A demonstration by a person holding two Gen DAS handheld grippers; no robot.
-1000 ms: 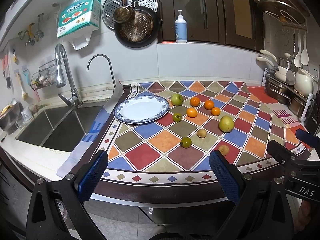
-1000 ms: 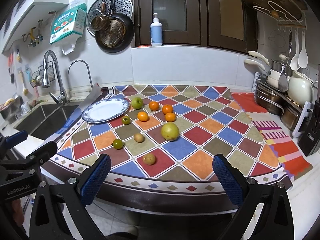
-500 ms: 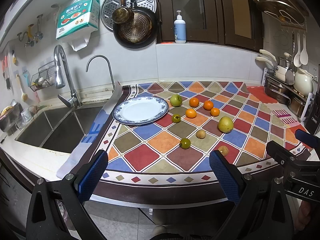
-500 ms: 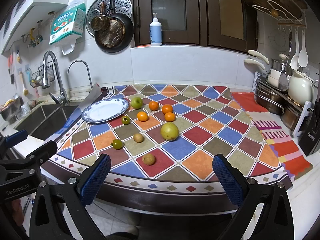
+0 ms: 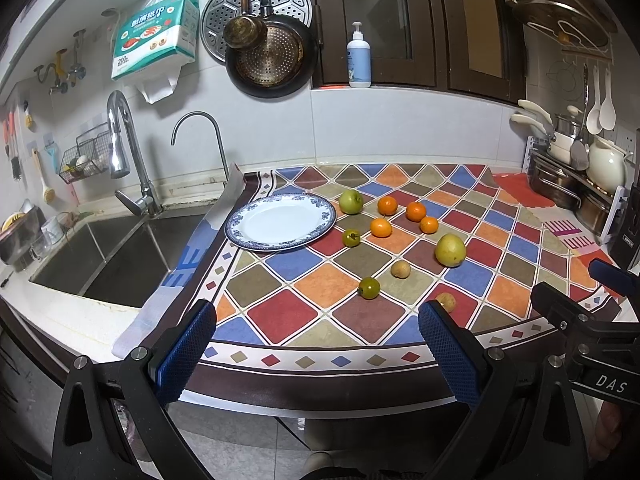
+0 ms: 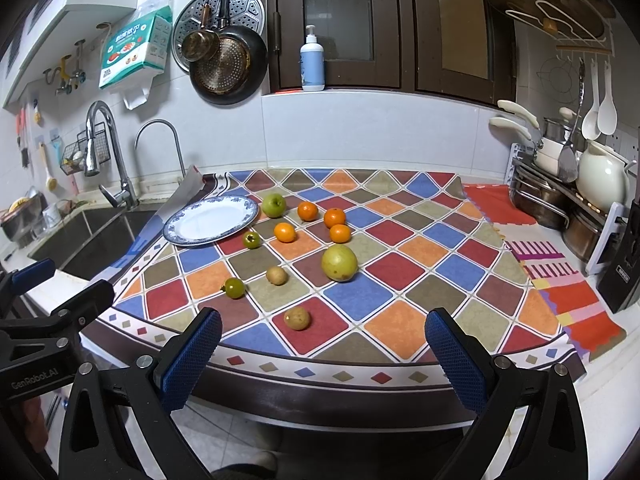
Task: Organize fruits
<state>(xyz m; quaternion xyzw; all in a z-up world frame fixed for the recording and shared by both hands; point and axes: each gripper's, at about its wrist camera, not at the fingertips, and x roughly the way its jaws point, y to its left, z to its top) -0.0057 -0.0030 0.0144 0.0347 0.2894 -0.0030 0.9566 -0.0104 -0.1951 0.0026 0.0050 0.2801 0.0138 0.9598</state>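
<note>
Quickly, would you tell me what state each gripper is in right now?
Left gripper: open, holding nothing.
Right gripper: open, holding nothing.

This is a home kitchen. A steel sink (image 5: 108, 256) with a tall chrome tap (image 5: 128, 160) is sunk into the worktop (image 5: 60, 320) on the left. Pans (image 5: 272, 56) and a perforated steamer tray (image 5: 288, 0) hang on the white tiled wall. A soap pump bottle (image 6: 312, 65) stands on the ledge below dark cabinets, and ladles (image 6: 600, 108) hang over a rack of steel pots (image 6: 536, 196) on the right.
</note>
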